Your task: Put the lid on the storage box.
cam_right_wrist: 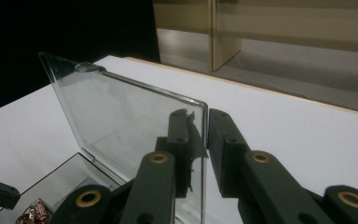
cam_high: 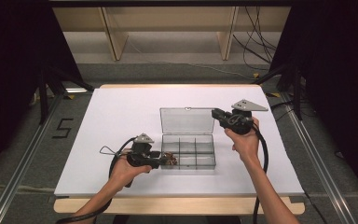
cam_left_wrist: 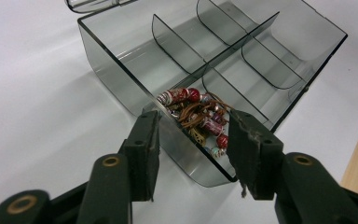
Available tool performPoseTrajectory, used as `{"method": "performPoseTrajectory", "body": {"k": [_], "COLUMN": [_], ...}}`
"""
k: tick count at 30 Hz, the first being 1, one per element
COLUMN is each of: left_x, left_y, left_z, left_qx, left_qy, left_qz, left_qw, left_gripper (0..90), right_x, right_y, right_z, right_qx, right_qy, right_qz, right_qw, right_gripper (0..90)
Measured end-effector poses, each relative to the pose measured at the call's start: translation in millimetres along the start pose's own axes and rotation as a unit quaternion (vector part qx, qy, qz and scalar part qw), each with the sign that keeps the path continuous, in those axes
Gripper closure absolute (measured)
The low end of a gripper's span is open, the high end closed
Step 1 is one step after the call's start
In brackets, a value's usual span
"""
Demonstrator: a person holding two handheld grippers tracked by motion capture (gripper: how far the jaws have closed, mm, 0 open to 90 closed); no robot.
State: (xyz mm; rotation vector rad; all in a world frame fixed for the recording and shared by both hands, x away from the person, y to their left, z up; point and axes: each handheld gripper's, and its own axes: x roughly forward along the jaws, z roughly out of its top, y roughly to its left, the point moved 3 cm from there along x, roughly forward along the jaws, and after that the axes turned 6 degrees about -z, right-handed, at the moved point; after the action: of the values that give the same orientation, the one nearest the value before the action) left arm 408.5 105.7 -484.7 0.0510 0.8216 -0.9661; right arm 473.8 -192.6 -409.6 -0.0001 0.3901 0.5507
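A clear grey compartment box [cam_high: 204,145] stands open in the middle of the white table. A beaded string of red and brown beads [cam_high: 170,159] lies in its near-left compartment, seen close up as beads [cam_left_wrist: 200,116] in the left gripper view. My left gripper [cam_high: 164,161] is open at that corner, its jaws straddling the box wall [cam_left_wrist: 121,79] with the beads between and beyond them. My right gripper [cam_high: 214,113] is shut on the right edge of the raised lid [cam_high: 187,121]. In the right gripper view the lid [cam_right_wrist: 121,116] stands nearly upright, pinched by the right gripper [cam_right_wrist: 204,116].
The white table top [cam_high: 121,112] has free room on all sides of the box. Its wooden front edge [cam_high: 182,205] runs below my forearms. Loose cables [cam_high: 256,51] and wooden shelf legs [cam_high: 114,39] lie on the floor beyond the table.
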Motion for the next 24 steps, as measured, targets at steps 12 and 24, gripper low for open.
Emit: {"method": "performPoseTrajectory", "body": {"k": [12, 24], "left_x": [-10.1, -27.0], "left_y": [-7.1, -7.7], "left_z": [-3.3, -21.5], "left_qx": [-0.007, -0.016], "left_qy": [-0.015, -0.025], "left_qz": [-0.009, -0.009], "left_qw": [0.9998, 0.9995], "left_gripper": [45.9, 42.8], "right_x": [-6.4, -19.5], "right_y": [3.1, 12.4], "right_z": [-3.1, -7.4], "right_qx": [-0.024, -0.019], "right_qy": [-0.009, -0.008], "right_qz": [-0.006, -0.007], "right_qw": [0.9996, 0.9998], "right_gripper": [79.9, 78.9]}}
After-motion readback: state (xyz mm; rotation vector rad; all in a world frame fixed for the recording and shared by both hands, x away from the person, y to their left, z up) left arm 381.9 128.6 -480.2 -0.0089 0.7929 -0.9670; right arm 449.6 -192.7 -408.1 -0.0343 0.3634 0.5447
